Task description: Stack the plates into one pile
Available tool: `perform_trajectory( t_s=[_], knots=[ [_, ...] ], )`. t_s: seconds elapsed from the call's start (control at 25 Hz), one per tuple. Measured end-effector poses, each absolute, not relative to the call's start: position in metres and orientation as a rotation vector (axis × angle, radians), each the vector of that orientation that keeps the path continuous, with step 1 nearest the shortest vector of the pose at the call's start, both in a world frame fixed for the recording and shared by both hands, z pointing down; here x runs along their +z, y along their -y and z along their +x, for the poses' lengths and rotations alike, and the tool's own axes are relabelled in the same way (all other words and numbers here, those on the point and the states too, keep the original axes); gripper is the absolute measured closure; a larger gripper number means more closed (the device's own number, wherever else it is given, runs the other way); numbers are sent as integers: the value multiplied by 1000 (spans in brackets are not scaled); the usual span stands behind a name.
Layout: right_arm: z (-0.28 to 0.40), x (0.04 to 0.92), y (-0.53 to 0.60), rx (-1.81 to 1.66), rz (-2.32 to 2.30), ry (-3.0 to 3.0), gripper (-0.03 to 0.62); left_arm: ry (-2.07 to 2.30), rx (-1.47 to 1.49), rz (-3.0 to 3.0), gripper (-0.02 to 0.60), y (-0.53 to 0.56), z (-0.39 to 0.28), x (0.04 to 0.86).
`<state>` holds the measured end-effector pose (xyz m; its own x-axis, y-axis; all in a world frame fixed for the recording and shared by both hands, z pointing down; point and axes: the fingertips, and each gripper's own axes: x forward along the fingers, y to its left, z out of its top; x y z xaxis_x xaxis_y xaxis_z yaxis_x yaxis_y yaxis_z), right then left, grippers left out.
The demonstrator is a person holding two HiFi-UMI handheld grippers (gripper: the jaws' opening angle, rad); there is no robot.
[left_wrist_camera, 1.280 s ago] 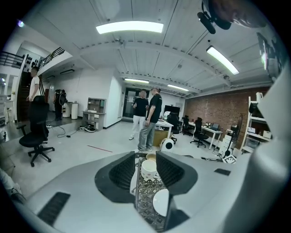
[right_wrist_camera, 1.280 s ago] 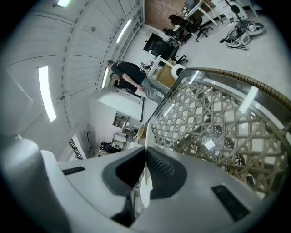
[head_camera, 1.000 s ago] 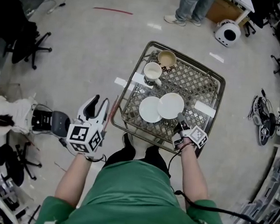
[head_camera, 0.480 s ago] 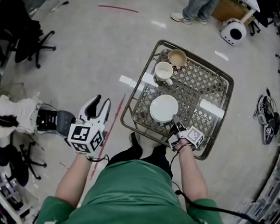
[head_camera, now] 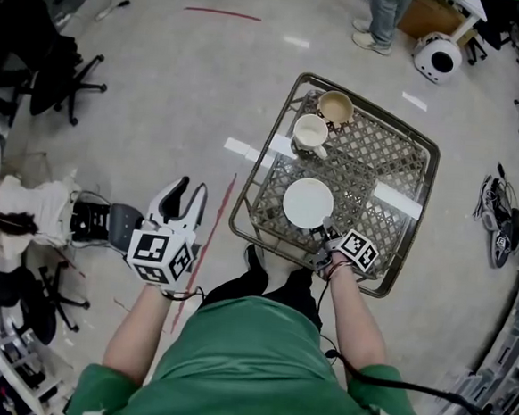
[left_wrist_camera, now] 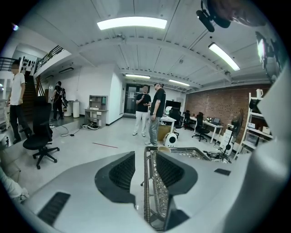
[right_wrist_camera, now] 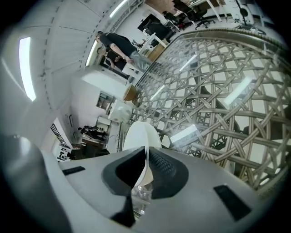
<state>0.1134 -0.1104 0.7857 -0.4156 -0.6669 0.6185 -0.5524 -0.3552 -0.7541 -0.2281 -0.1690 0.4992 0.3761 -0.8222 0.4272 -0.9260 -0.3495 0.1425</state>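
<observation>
A white plate lies in the middle of the woven lattice table. My right gripper is shut on its near rim. In the right gripper view the plate stands edge-on between the closed pads of the right gripper, low over the lattice. The second plate is hidden under the held one. My left gripper hangs open over the floor, left of the table. In its own view the left gripper holds nothing, with the table's edge showing through the gap.
Two cups stand at the table's far left corner. White tape strips lie across the lattice. Office chairs stand to the left, a person's legs and a white round device beyond the table.
The right gripper has carried its plate left and down over the other plate, so one white disc shows where two lay side by side. The left gripper has hardly moved.
</observation>
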Motion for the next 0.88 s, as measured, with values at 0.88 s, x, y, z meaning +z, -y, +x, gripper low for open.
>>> perform_trajectory(
  t_s=[0.88],
  knots=[
    [137, 651, 172, -1315, -1926, -2425, 413, 1534, 302, 2309, 426, 179, -194, 490]
  ],
)
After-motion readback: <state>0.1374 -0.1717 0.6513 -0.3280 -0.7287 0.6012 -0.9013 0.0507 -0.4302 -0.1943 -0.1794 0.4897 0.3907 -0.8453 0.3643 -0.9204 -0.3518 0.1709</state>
